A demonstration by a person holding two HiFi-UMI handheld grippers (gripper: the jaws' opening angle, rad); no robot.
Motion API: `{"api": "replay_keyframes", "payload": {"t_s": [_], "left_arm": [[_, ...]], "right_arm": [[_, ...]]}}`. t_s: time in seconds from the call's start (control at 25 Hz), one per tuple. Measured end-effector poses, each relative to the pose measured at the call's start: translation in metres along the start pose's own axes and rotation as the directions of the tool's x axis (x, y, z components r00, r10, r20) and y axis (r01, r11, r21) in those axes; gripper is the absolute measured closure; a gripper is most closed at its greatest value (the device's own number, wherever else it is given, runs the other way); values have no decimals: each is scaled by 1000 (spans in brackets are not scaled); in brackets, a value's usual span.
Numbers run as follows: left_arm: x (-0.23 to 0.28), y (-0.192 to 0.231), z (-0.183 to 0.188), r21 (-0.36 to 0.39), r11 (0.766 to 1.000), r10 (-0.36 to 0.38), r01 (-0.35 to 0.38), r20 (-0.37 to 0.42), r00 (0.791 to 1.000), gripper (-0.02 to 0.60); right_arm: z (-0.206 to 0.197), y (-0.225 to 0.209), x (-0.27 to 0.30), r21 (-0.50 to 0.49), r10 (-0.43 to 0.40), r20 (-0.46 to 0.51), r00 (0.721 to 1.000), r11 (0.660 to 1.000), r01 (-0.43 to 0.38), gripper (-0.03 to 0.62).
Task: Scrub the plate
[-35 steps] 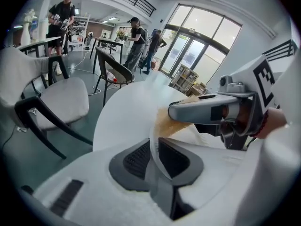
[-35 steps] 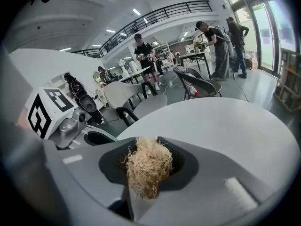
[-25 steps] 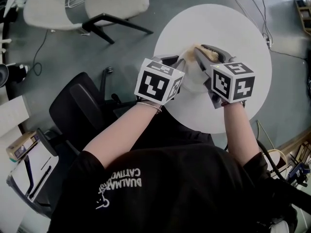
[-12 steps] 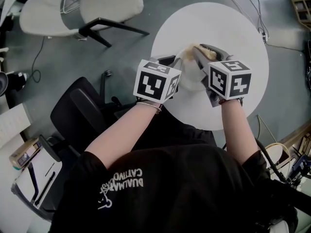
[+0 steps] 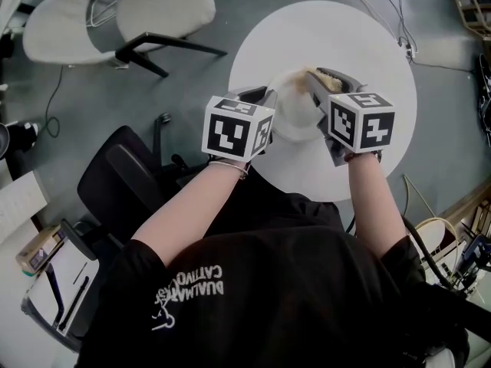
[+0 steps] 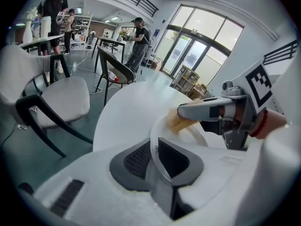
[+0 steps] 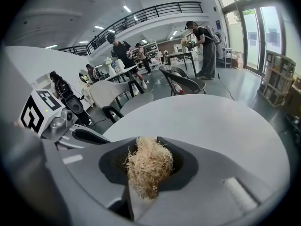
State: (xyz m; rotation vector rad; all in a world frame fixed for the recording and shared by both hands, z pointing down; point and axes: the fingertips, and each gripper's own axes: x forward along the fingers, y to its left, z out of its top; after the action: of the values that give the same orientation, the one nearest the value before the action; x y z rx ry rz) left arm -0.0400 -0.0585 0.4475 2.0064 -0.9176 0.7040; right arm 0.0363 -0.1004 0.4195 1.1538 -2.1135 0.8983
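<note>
A white plate [image 5: 294, 119] is held tilted over the round white table [image 5: 368, 52]. My left gripper [image 5: 267, 98] is shut on the plate's near left rim; in the left gripper view the rim [image 6: 155, 126] runs between the dark pads [image 6: 136, 160] of my left gripper [image 6: 155, 150]. My right gripper [image 5: 318, 79] is shut on a tan fibrous scrubber [image 5: 313, 75] that rests against the plate's far edge. The right gripper view shows the scrubber [image 7: 146, 166] bunched between the jaws. From the left gripper view, the scrubber [image 6: 178, 121] touches the plate under the right gripper [image 6: 207, 111].
A black office chair [image 5: 123, 179] stands at my left, and two white chairs [image 5: 115, 10] stand beyond it. Cables [image 5: 391, 14] cross the floor past the table. People stand among other tables [image 7: 183, 55] far off in the room.
The right gripper has slid the scrubber slightly to the right along the plate's far edge. The left gripper keeps its hold on the rim and has not moved.
</note>
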Motion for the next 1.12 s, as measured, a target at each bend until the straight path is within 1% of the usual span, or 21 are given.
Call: {"api": "replay_keyframes", "payload": {"t_s": [0.16,0.4,0.56,0.88,1.04,1.12], "left_arm": [[0,0,0,-6,1000,-3,3,-1,1000,529],[1,1,-1,-43,999,-3,3,1,1000,532],[1,3,-1,-104,995,7,-6,8,1000,537],[1,1,-2,-95,994,50,-50,-3,999,535],[0,3,-2,-160,984,72,-74,-13,997,535],[0,4,-2,-177,981,78,-81,-21,997,535]], "right_arm": [[-1,-5,-2,1,-9,1,1000,1000,9,493],[-5,-20,-10,2,-26,-25,999,1000,26,493],[-9,-28,-16,-1,-15,-50,999,1000,15,496],[-10,-45,-29,-21,-20,-76,997,1000,18,496],[-12,-54,-33,-17,-27,-98,995,1000,25,500],[-9,-60,-37,-15,-41,-92,995,999,40,500]]}}
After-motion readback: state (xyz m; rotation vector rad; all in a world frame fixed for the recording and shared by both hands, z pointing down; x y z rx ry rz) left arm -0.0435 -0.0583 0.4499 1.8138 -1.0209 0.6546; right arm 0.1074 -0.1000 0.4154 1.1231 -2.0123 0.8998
